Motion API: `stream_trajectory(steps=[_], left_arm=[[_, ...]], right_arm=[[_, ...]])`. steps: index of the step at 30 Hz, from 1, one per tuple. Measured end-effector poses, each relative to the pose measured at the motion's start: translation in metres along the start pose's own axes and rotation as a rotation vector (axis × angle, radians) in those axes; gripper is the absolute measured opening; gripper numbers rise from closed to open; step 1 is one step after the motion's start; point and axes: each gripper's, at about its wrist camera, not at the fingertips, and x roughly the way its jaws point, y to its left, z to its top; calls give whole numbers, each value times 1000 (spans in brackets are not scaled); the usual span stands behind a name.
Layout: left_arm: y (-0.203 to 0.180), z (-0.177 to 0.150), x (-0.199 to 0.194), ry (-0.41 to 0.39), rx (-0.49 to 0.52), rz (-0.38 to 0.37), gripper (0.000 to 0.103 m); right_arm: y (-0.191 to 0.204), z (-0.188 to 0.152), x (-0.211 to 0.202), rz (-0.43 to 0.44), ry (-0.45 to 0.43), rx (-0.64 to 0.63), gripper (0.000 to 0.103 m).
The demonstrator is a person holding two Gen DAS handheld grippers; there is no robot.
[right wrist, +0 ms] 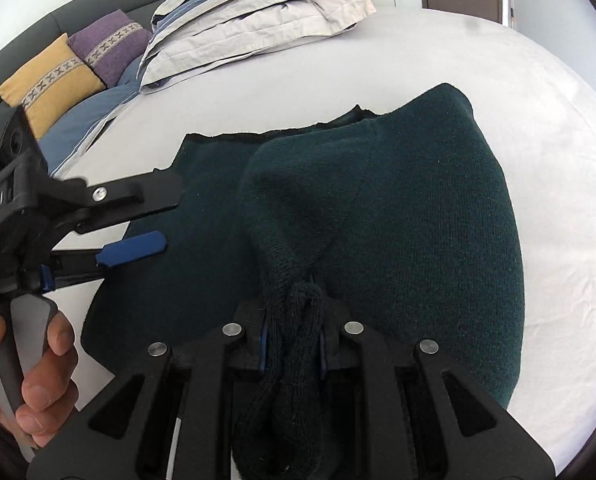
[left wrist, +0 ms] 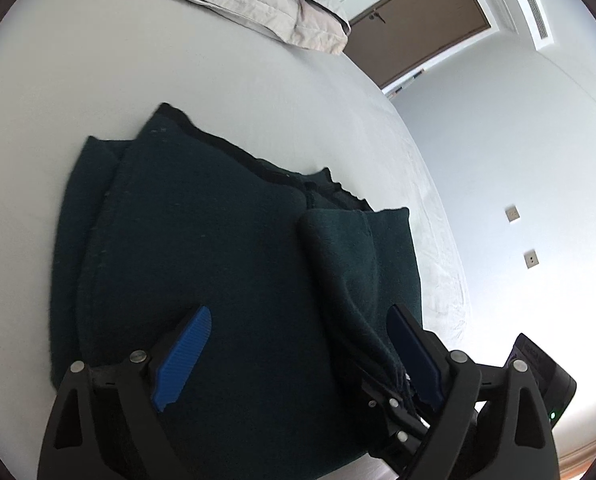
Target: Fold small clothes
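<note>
Dark green knit garment lies part-folded on the white bed sheet, pillows stacked at the far end. Right gripper is clamped tight on a bunched fold of the knit, lifting it over the flat part. Left gripper hangs over the garment, jaws wide, gripping nothing.

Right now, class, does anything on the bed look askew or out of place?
The dark green sweater lies unevenly: one bunched part is pinched in the right gripper, pulling folds toward it. The left gripper is open over it. Nothing looks damaged.
</note>
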Motion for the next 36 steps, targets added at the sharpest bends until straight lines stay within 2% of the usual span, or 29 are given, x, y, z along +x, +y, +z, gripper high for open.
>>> stream_trajectory(steps=[4,7,10,16,20,22,24,25,28,30,33,36], left_arm=[[-11,10,32,103,17,25,90],[-19,11,42,132,28,36,89],[-24,11,47,148,29,33,74],[-25,13,48,154,44,90,48],[-30,16,42,169,68,90,31],[-34,15,44,179,91,106,30],[-36,14,45,190,99,117,30],[-36,14,46,195,96,115,30],[-38,14,48,213,72,98,38],[-45,13,48,225,100,95,42],[-53,13,53,246,129,107,42],[-53,15,54,242,109,83,42]], right_arm=[[4,-8,-10,-11,-22,-30,21],[1,-24,-26,-2,-25,-58,24],[-2,-45,-45,-10,-30,-88,24],[-11,-86,-76,-8,-40,-92,24],[-8,-98,-90,33,-68,-86,24],[1,-102,-91,42,-82,-128,25],[3,-106,-90,12,-74,-152,28],[2,-106,-89,6,-69,-148,28],[-6,-108,-88,21,-66,-111,28],[-12,-103,-79,17,-55,-100,28],[-18,-105,-79,29,-52,-84,28],[-19,-103,-75,45,-55,-65,28]])
